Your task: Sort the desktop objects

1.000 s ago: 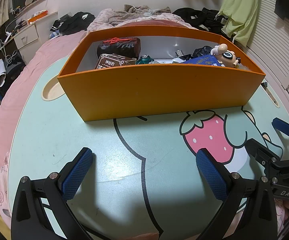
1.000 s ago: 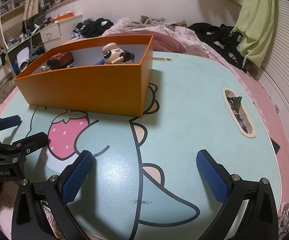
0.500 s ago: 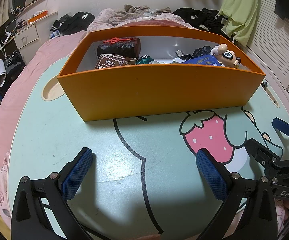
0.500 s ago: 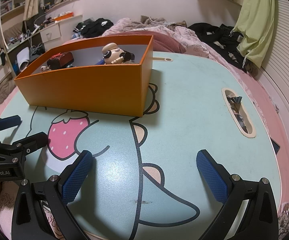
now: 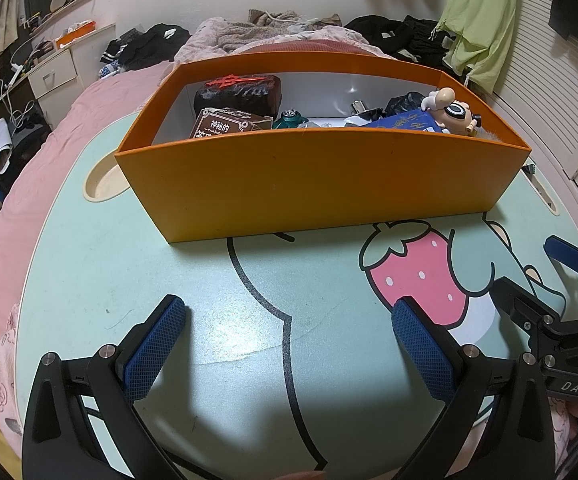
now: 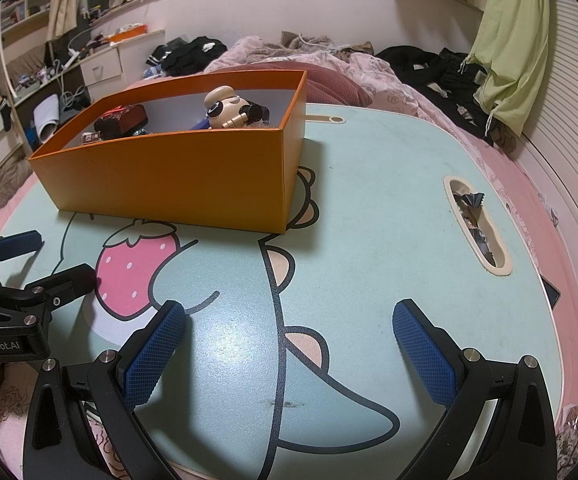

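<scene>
Left wrist view: nothing moved; my left gripper (image 5: 287, 318) and right gripper (image 6: 289, 322) stay spread, empty, over tabletop (image 5: 89, 264) near orange box (image 5: 329, 184).

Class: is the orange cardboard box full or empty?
Partly full: the orange cardboard box holds a cartoon figurine, a brown packet and more.

Pink bed (image 5: 69, 120), perhaps louvred doors (image 6: 569, 128)

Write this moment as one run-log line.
left tool: open, empty | right tool: open, empty | orange box: filled | figurine: inside box | table
</scene>
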